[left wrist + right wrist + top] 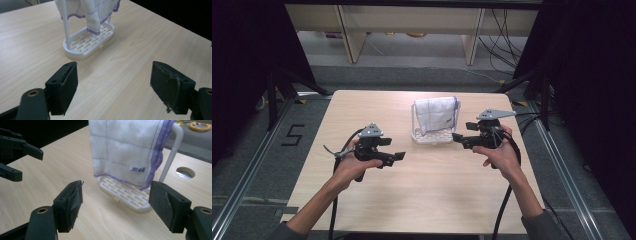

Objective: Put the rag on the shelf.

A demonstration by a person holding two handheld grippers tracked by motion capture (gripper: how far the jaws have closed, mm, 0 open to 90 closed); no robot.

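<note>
A white dishcloth with purple trim [435, 114] hangs folded over the rail of a small white plastic rack [428, 136] toward the far middle of the pale wooden tabletop [422, 190], as a person holds a gripper in each hand on either side of it. The right gripper [458, 137], released with its jaws spread wide and holding nothing, sits just beside the rack's right end and points leftward at it; in the right gripper view the cloth [126, 150] drapes squarely ahead between the two jaws, its lower hem just above the slotted base [126, 193]. The left gripper [398, 156], likewise spread and empty, hovers nearer the person and off to the rack's left, aimed rightward, so the rack [87, 45] lies ahead and slightly left in its own view. The rail runs left to right across the table, so the cloth's broad face turns toward the person. The right hand looks the nearer of the two and better lined up for a pinch on the hanging edge. Bare tabletop lies open in front of the rack and to both sides; a round cable hole [185, 172] sits beyond its far end.
</note>
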